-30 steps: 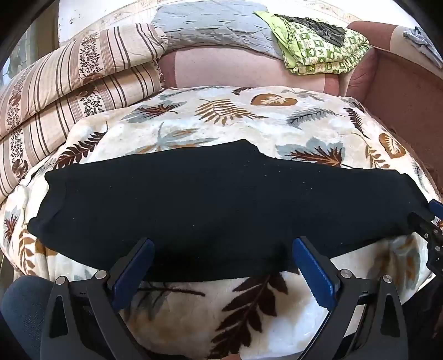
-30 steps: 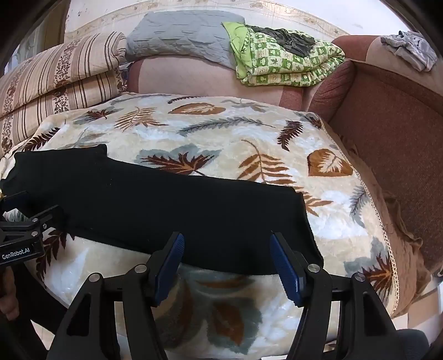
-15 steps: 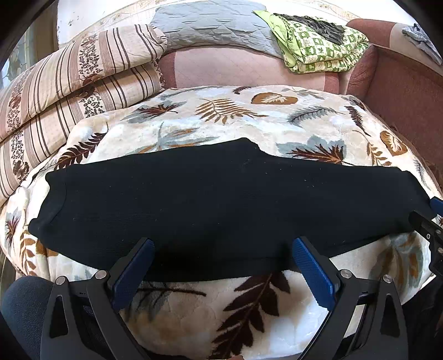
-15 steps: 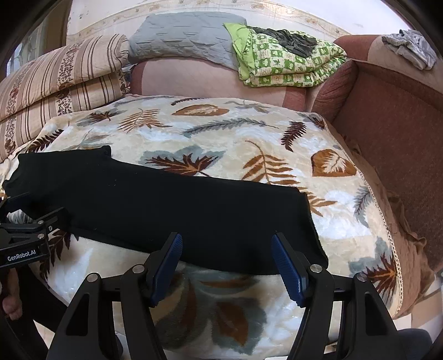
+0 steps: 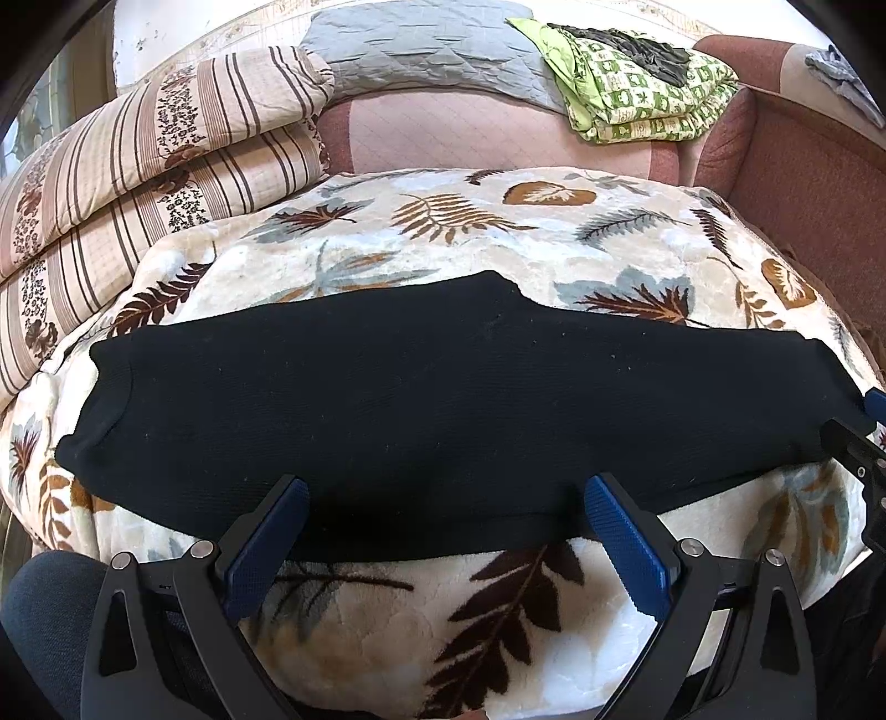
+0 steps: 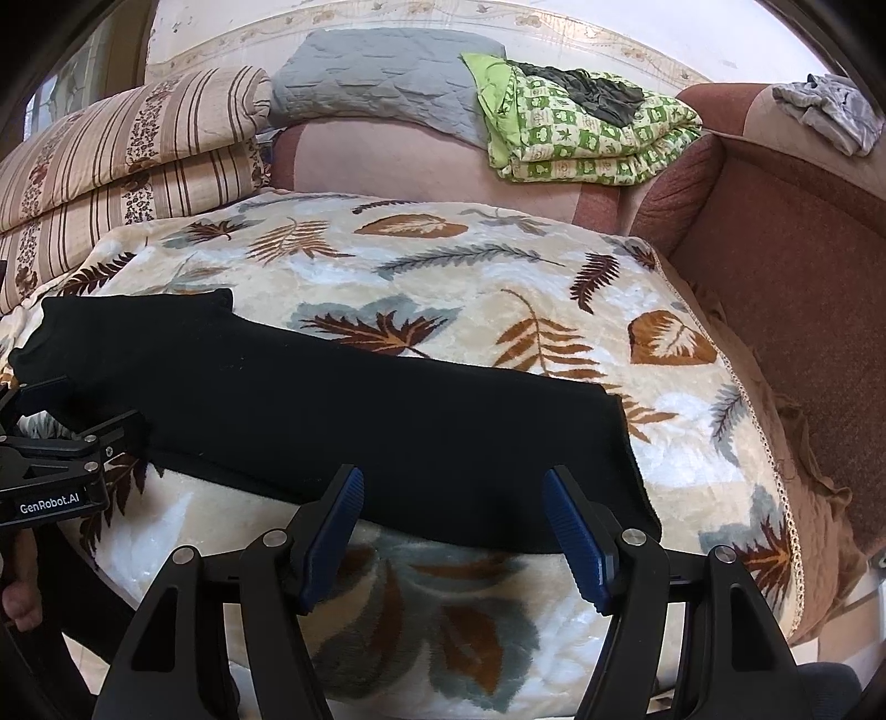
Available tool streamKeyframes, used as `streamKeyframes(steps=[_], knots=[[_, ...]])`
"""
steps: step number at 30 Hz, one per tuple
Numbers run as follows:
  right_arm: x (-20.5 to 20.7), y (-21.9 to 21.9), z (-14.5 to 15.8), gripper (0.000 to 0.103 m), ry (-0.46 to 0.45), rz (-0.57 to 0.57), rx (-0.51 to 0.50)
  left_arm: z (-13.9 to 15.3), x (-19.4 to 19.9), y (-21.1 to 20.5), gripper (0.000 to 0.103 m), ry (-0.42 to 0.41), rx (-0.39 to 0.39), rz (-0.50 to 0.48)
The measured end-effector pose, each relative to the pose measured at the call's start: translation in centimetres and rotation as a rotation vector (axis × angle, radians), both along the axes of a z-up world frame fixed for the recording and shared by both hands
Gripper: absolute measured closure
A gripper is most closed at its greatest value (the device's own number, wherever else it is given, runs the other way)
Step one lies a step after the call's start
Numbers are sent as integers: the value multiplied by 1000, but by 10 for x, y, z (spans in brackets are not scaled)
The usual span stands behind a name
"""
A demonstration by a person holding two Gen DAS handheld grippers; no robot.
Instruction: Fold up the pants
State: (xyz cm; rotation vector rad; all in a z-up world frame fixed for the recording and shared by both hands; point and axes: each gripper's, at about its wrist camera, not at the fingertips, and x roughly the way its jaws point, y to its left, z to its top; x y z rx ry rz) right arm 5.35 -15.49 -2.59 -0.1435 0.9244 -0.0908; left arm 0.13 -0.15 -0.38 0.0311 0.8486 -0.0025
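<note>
Matt black knit cloth for the pants (image 5: pixel 443 399), finely ribbed. Plush, faintly shiny fleece on the leaf-print blanket (image 5: pixel 498 221) beneath the pants. Ribbed blue pads (image 6: pixel 576 540) on matt black plastic fingers, with bright metal pins.

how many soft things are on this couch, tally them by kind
black pants: 1
leaf blanket: 1
striped pillows: 2
grey quilt: 1
green folded blanket: 1
grey cloth on the armrest: 1
total: 7

Both wrist views look low and close across the leaf-print blanket (image 5: pixel 554 232), sharing the black pants (image 6: pixel 387 410).
</note>
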Motion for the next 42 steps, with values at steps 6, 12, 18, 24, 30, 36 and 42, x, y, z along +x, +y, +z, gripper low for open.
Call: streamKeyframes(steps=[6,12,18,24,30,36,42], knots=[[-1,-3,2,32,-5,-6,2,-1,0,-1,3,1,4,2],[-1,-4,3,32,-9,-10,-1,-1,0,-1,3,0,3,2],[-1,-5,3,32,-9,-12,-2,-1,0,-1,3,0,1,2],[-1,-4,3,32,-8,-13,-4,-1,0,-1,3,-1,2,2],[-1,-29,13,32,-39,-27,198,0,0,3,3,-3,-14,19],[-12,-122,14,31,-83,-258,571,7,5,20,3,30,-71,66],[-29,-176,1,31,-104,-353,865,5,9,24,3,56,-87,72]])
